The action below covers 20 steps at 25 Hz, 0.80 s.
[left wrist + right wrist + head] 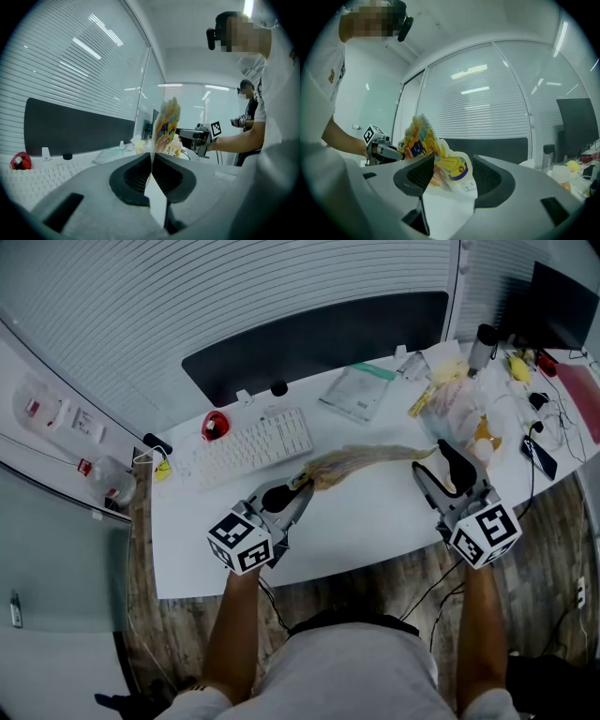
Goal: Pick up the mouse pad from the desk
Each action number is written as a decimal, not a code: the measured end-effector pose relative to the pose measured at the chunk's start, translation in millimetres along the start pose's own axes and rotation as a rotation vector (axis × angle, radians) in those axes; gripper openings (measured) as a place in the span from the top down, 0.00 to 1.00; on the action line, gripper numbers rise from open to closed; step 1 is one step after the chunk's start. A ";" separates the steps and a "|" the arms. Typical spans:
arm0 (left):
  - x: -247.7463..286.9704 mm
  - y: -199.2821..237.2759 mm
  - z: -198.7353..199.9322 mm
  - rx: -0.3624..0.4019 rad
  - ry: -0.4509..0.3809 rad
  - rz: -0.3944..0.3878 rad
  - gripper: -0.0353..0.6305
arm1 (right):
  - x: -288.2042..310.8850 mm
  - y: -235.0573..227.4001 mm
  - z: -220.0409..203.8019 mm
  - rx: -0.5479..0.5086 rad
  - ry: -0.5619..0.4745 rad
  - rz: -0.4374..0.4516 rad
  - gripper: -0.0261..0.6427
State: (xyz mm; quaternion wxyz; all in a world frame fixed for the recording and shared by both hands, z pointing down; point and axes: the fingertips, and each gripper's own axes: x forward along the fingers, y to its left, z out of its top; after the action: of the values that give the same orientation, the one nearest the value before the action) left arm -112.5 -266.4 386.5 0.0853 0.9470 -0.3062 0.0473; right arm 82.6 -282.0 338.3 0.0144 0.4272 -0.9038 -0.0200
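The mouse pad (366,460), a thin cut-out sheet with a colourful cartoon print, hangs above the white desk (366,531) between my two grippers. My left gripper (302,486) is shut on its left end; in the left gripper view the jaws (152,157) pinch the pad's edge, and the pad (168,124) stands up beyond them. My right gripper (436,465) is at the pad's right end with its jaws apart. In the right gripper view (452,173) the pad (454,168) lies between the open jaws, close to the left one.
Behind the pad lie a white keyboard (248,448) and a red mouse (214,426). A dark panel (319,338) lines the desk's back. A clear bag (356,390), a bottle (481,345), a phone (539,457) and cables crowd the right end.
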 end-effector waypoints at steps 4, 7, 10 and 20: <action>-2.0 -3.3 6.4 0.012 -0.006 -0.015 0.91 | -0.7 -1.3 -4.0 0.023 0.004 -0.001 0.62; -5.3 -7.3 9.6 0.023 -0.005 -0.037 0.91 | -1.0 -1.3 -9.9 0.063 0.005 0.005 0.61; -10.0 -11.2 13.0 0.016 -0.020 -0.065 0.91 | -1.3 -1.6 -16.1 0.100 0.007 0.004 0.61; -19.2 -29.8 33.4 -0.019 -0.079 -0.187 0.91 | 13.6 15.1 -20.3 0.235 -0.013 0.124 0.60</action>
State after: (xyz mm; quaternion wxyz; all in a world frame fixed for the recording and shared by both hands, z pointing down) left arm -109.2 -238.0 347.0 0.0861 0.9717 -0.2199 -0.0012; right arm 63.2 -283.5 359.4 -0.0402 0.3693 -0.9246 0.0841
